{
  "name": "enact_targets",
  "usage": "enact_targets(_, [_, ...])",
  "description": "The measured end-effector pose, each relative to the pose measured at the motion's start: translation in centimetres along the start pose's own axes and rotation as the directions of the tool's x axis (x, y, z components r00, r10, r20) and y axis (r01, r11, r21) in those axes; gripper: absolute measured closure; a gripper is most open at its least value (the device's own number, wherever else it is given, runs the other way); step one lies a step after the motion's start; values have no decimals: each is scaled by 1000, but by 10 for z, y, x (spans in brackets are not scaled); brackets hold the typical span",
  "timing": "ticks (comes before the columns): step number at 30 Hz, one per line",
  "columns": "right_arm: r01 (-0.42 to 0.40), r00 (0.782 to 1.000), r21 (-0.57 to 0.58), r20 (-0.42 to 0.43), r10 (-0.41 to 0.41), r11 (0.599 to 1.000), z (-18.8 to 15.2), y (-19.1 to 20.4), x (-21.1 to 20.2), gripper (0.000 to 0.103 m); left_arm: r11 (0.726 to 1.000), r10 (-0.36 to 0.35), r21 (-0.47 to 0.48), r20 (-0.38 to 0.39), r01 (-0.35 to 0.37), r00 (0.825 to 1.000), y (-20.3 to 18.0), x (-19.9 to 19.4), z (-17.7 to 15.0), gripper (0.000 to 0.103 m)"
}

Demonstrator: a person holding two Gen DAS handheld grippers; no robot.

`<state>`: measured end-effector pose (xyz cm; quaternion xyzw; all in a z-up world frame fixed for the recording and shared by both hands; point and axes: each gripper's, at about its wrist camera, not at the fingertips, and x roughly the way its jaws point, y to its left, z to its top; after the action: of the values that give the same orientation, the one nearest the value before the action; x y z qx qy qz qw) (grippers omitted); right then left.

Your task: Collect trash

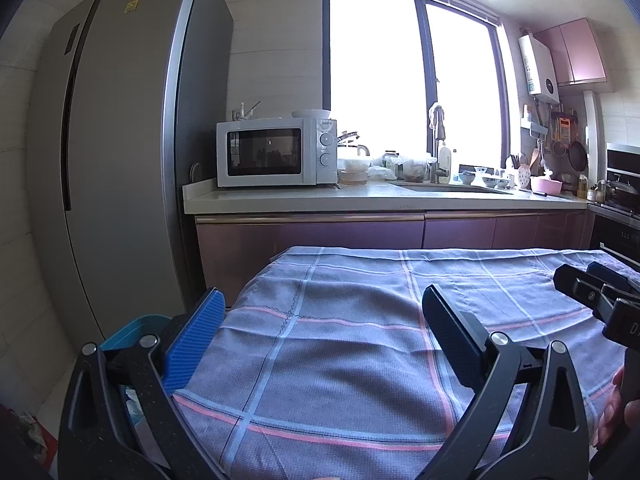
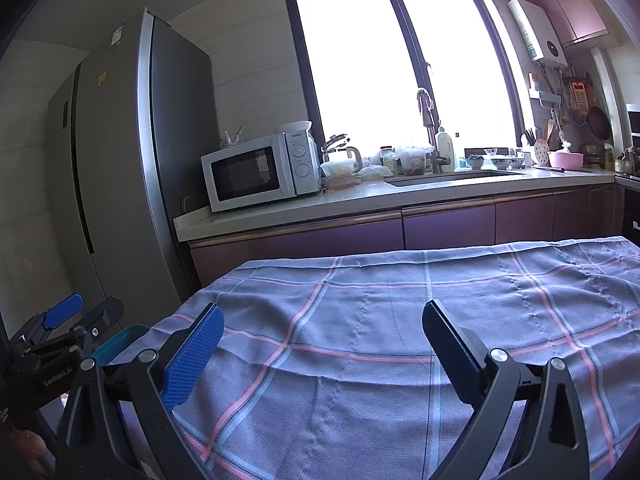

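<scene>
A kitchen backs a table draped in woven plaid cloth (image 1: 340, 340). In the left wrist view, the left gripper (image 1: 320, 340) holds ribbed blue pads spread wide, empty; a teal plastic bin (image 1: 132, 330) sits at 9 o'clock.

In the right wrist view, the right gripper (image 2: 324, 352) gapes empty over cloth; the bin's rim (image 2: 116, 344) shows at 9 o'clock. No trash shows.

A grey-purple tablecloth (image 2: 360, 360) crossed by pink and pale-blue check lines filled the lower half of both frames, and at its lower-left edge sat a teal bin (image 1: 132, 330). The 2 grippers, the left gripper (image 1: 320, 344) and the right gripper (image 2: 320, 354), were black with blue ribbed pads (image 2: 192, 356). In the upper half were a silver-grey refrigerator (image 1: 120, 140), a white microwave (image 1: 276, 152) with a black door window, mauve-pink cabinets (image 2: 440, 228) and a pink bowl (image 2: 564, 159).
</scene>
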<state>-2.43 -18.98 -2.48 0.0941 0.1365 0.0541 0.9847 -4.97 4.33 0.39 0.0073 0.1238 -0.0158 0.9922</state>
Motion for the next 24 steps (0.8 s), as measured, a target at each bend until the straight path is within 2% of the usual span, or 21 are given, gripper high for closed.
enact_targets(10, [18,1000,26,-21,-17,1000,-3,-17,5,7,999,-25,-26,-112,23,993,-4,29,-4,6])
enact_targets(21, [7,1000,24,-21,-6,1000,-4,-22,8,7,1000,15,-8,-83,-16,996,-13,34,-4,6])
enact_targets(24, [7,1000,22,-28,-6,1000,-5,-23,9,7,1000,9,-19,-115,-12,993,-13,39,-5,6])
